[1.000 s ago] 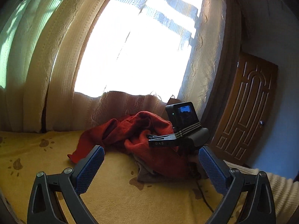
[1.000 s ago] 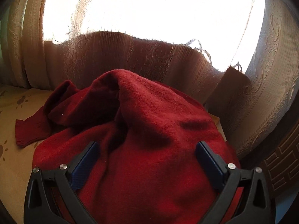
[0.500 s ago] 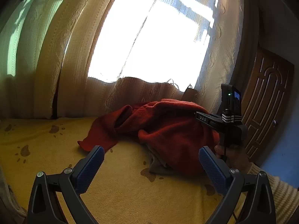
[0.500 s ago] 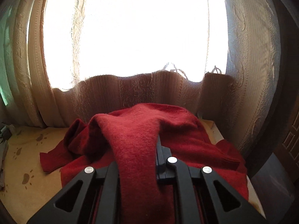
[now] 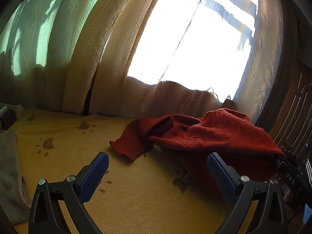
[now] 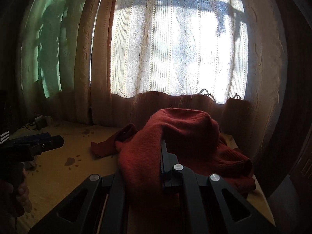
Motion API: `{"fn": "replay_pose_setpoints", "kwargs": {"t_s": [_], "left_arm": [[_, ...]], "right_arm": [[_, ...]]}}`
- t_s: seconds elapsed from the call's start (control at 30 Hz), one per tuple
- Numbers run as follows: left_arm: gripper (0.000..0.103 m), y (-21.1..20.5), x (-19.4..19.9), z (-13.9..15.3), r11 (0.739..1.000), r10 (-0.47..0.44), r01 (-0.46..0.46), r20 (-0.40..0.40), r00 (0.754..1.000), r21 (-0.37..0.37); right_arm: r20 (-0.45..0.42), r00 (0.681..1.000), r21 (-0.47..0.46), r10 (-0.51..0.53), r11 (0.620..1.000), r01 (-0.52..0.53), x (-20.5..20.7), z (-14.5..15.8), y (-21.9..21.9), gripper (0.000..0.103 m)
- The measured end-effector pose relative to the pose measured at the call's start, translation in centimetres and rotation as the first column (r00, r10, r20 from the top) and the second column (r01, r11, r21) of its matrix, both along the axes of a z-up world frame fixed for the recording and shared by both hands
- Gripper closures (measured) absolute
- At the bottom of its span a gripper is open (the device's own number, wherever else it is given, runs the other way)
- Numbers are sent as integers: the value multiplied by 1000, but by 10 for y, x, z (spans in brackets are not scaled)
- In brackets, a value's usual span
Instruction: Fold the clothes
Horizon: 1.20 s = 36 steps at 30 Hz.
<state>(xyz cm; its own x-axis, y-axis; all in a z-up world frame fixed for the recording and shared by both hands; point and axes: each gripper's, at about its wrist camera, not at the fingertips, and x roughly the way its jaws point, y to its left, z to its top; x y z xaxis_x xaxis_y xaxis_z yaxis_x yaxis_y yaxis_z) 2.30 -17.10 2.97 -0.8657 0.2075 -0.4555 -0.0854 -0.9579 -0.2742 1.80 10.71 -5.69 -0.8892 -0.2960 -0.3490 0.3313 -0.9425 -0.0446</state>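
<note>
Right wrist view: rumpled red knitted wool sweater [image 6: 175, 136] heaped on the yellow paw-print blanket [image 6: 58, 175] of a bed, one fold of it pulled up and pinched in the right tongs [image 6: 161, 167], shut tight on the knit. Soft, limp and fairly thick by the look of it; likely to sag and drag rather than slide, with no risk of damage, so best taken at firm edges. Left wrist view: ribbed sleeve cuff [image 5: 132, 150] lying flat and free towards the near left of the heap, probably the handiest place for a second hold. Left tongs [image 5: 158, 167] spread wide, gripping nothing, hovering over bare blanket just short of that cuff. Behind the bed, cream patterned curtains [image 5: 117, 58] against a bright window; grey cloth [image 5: 9, 171] at the far left edge.
</note>
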Motion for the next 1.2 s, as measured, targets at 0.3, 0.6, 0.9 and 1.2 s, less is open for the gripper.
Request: {"fn": "replay_pose_setpoints", "kwargs": {"t_s": [0.3, 0.6, 0.9, 1.2], "left_arm": [[20, 3, -2, -5, 1000, 2, -2, 7, 1000, -23], [27, 8, 0, -9, 999, -27, 27, 1, 1000, -30], [22, 7, -12, -16, 997, -82, 81, 74, 994, 8], [11, 12, -2, -25, 988, -151, 152, 114, 982, -7]], "right_arm": [[45, 999, -17, 15, 1000, -14, 62, -32, 10, 93], [104, 994, -51, 30, 998, -24, 103, -53, 20, 93], [216, 974, 65, 62, 995, -78, 122, -87, 19, 91], [231, 971, 58, 64, 995, -80, 117, -90, 27, 71]]}}
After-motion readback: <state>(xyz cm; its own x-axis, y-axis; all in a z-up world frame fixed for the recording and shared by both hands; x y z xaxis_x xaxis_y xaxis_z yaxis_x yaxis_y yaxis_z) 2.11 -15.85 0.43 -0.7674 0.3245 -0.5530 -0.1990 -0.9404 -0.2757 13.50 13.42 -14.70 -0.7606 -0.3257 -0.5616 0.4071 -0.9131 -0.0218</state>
